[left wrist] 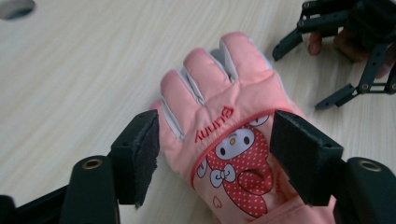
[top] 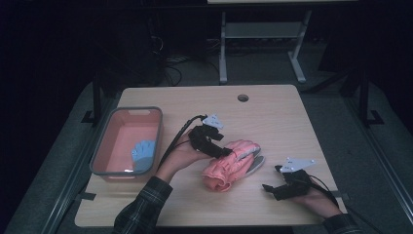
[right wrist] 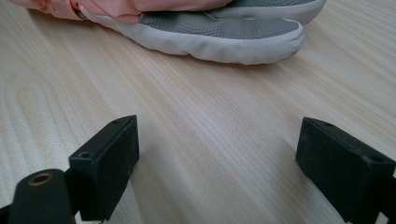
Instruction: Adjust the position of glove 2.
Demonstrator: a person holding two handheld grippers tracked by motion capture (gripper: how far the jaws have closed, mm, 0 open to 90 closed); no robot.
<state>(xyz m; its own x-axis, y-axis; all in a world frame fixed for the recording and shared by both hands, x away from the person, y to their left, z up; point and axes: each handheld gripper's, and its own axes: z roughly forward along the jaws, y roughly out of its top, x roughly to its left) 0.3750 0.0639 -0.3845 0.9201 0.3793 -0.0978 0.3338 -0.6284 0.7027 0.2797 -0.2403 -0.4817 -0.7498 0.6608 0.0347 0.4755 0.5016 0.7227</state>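
Note:
A pink child's glove (top: 229, 168) with a red dotted cartoon patch lies mid-table, fingers pointing right. In the left gripper view the glove (left wrist: 224, 107) lies back up between the wide jaws of my left gripper (left wrist: 215, 154), whose pads do not press on it. From above, that left gripper (top: 225, 150) sits at the glove's far left edge. My right gripper (top: 272, 178) rests open to the right of the glove, also seen as the right gripper (left wrist: 298, 79). The open right gripper (right wrist: 215, 158) holds bare wood between its jaws, and a grey and white part of the glove (right wrist: 219, 32) lies ahead.
A grey-rimmed bin (top: 104, 146) with a pink inside stands at the table's left, and a light blue glove (top: 143, 153) lies in it. A cable hole (top: 243, 97) sits near the far edge. Bare wood lies beyond the glove and at the front.

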